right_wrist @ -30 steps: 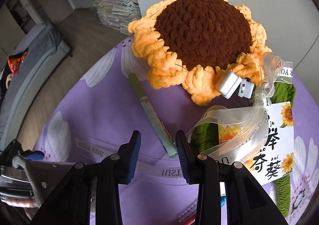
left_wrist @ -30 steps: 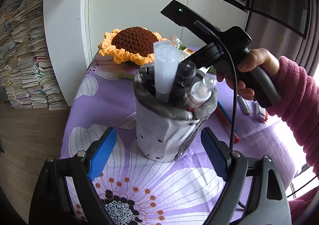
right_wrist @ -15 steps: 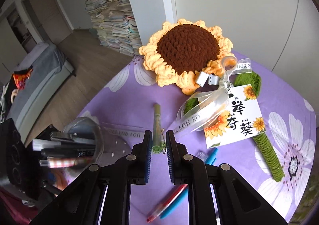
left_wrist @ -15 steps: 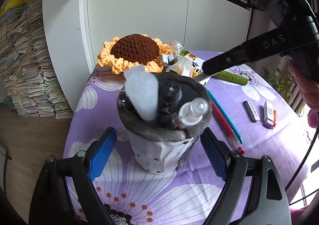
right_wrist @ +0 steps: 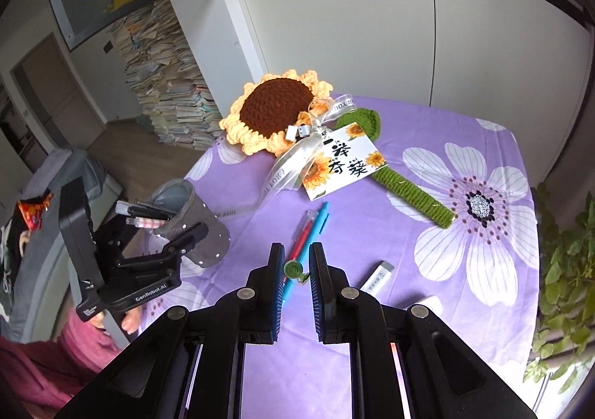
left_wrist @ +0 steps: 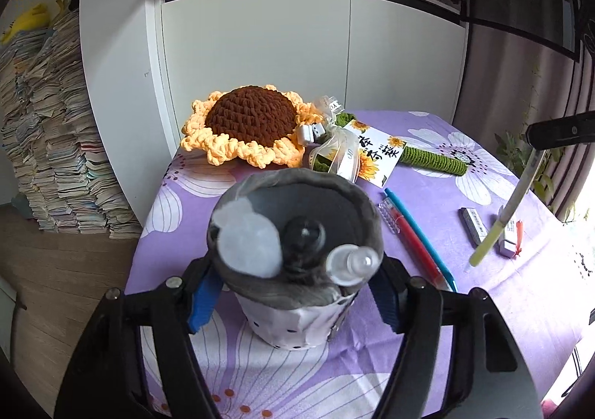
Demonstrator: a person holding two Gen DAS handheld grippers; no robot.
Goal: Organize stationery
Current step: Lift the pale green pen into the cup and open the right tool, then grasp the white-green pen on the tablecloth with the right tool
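My left gripper [left_wrist: 293, 292] is shut on a grey-and-white pen holder [left_wrist: 297, 318], which is tilted and full of pens and small bottles; the holder also shows in the right wrist view [right_wrist: 202, 229]. My right gripper [right_wrist: 295, 270] is shut on a pale green pen [right_wrist: 292, 267], held high above the table and seen end-on. In the left wrist view that pen [left_wrist: 509, 210] hangs at the right. A red pen [right_wrist: 303, 237] and a blue pen [right_wrist: 316, 229] lie side by side on the purple flowered tablecloth [right_wrist: 372, 218].
A crocheted sunflower [right_wrist: 277, 114] with ribbon, card and green stem [right_wrist: 412, 192] lies at the back. Two erasers [right_wrist: 375, 277] lie at the right front. White cabinet doors stand behind the table. Stacks of books [left_wrist: 48, 144] stand on the floor at the left.
My right gripper has lifted the green pen off the table and risen well above it. My left gripper has closed on the pen holder and tilted it.
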